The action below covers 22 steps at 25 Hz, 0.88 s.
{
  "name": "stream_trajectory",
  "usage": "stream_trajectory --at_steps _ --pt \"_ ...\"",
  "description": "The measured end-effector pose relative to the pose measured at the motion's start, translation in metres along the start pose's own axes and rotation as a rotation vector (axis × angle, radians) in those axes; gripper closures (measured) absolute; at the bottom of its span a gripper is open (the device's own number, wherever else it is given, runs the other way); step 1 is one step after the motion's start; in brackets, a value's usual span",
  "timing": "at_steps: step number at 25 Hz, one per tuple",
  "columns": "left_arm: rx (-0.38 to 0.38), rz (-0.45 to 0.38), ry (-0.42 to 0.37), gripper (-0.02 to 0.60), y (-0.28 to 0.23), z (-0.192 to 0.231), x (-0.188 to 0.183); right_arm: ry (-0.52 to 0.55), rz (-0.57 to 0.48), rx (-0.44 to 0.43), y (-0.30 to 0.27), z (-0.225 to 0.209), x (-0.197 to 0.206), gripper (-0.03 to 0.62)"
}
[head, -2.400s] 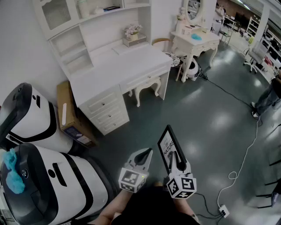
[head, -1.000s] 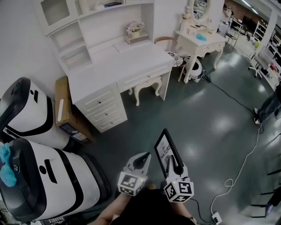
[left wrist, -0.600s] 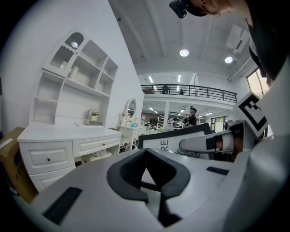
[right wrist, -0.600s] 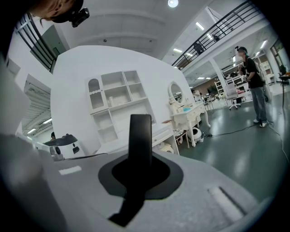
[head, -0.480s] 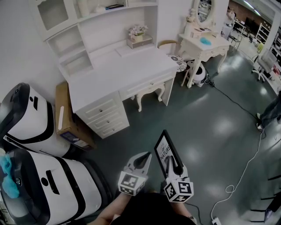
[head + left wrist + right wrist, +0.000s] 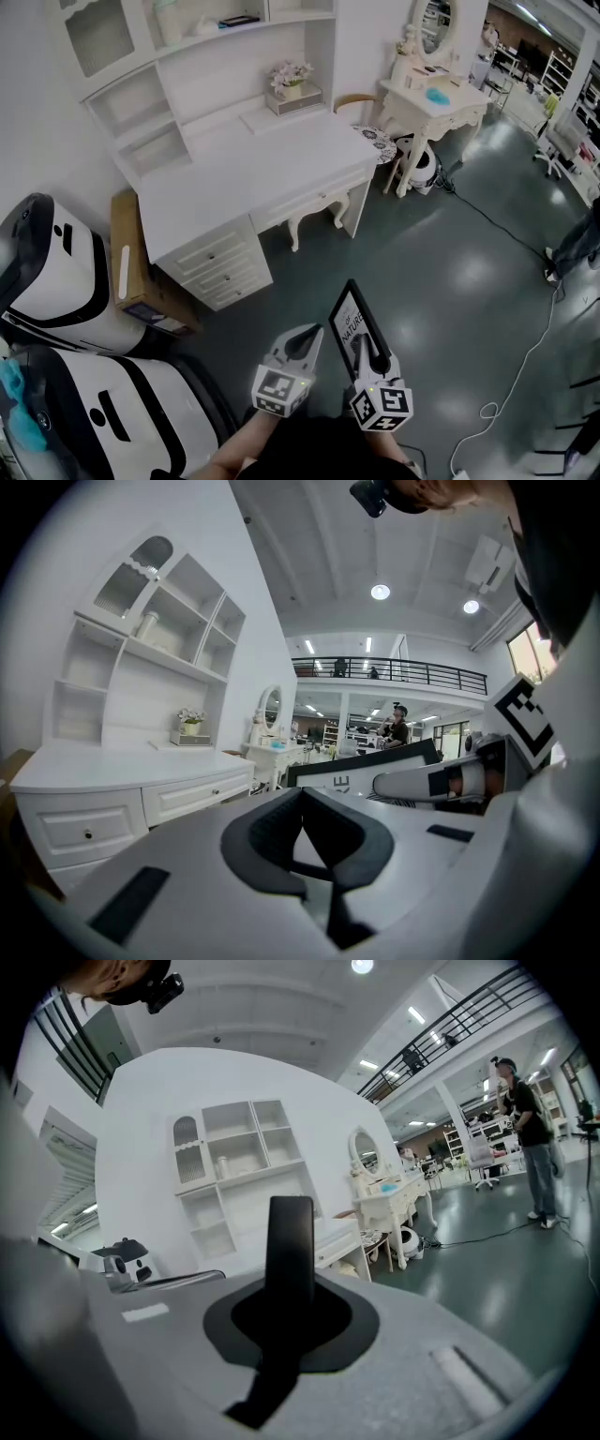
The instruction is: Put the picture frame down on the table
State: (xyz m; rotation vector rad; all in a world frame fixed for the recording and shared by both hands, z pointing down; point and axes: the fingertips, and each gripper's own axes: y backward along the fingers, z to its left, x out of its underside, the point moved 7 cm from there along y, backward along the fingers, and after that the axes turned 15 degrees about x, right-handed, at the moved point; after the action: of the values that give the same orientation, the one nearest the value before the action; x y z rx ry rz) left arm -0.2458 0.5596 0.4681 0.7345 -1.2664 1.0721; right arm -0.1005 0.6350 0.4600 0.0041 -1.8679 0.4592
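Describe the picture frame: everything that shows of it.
The picture frame is a slim rectangle with a thin black border around a white print that bears dark lettering, only partly legible. It is held on edge in the air, tilted, above the grey floor and short of the white desk. The right tongs are shut on its near lower edge; nothing else touches it. The right gripper view shows only its black edge.

The head camera is looking steeply down from above; both gripper cameras are facing level, sharing the far white desk (image 6: 253,161).
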Motion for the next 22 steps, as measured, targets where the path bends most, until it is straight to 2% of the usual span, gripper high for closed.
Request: stream_trajectory --at_steps 22 --pt "0.065 -0.010 -0.011 0.569 -0.021 0.103 -0.025 -0.005 -0.027 0.046 -0.082 0.056 -0.016 0.580"
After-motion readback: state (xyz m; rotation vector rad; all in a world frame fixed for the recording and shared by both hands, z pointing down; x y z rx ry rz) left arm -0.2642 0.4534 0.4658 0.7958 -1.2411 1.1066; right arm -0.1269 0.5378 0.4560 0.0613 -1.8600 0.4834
